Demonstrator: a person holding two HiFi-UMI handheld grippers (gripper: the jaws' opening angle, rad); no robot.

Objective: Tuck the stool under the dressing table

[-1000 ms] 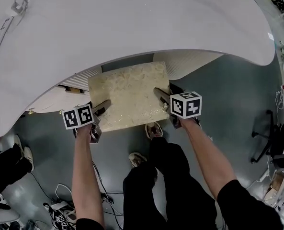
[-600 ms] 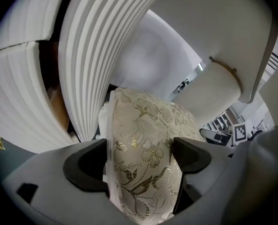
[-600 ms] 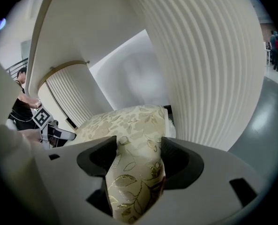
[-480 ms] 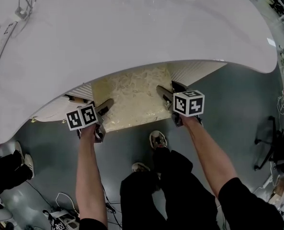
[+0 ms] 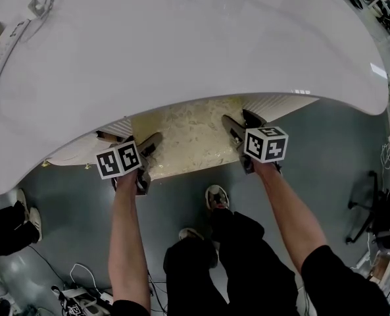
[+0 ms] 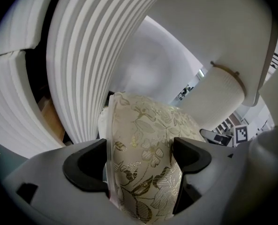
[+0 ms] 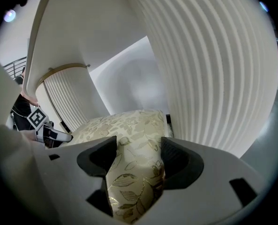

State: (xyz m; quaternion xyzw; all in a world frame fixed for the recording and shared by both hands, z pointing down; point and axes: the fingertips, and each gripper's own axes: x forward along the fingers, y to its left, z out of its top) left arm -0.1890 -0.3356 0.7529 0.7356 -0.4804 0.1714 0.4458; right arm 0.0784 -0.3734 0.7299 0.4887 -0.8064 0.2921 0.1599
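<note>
While the stool [image 5: 188,140] sits partly under the dressing table [image 5: 181,45]:
Left gripper [image 6: 139,161], right gripper [image 7: 139,161]: clenched on its cushion edges, seemingly firmly.

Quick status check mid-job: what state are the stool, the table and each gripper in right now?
Stool: partly under the table top, near edge sticking out, gripped at both sides.
Table: standing, its top covering the stool's far part.
Left gripper: fingers shut on the stool's left edge.
Right gripper: fingers shut on the stool's right edge.
</note>
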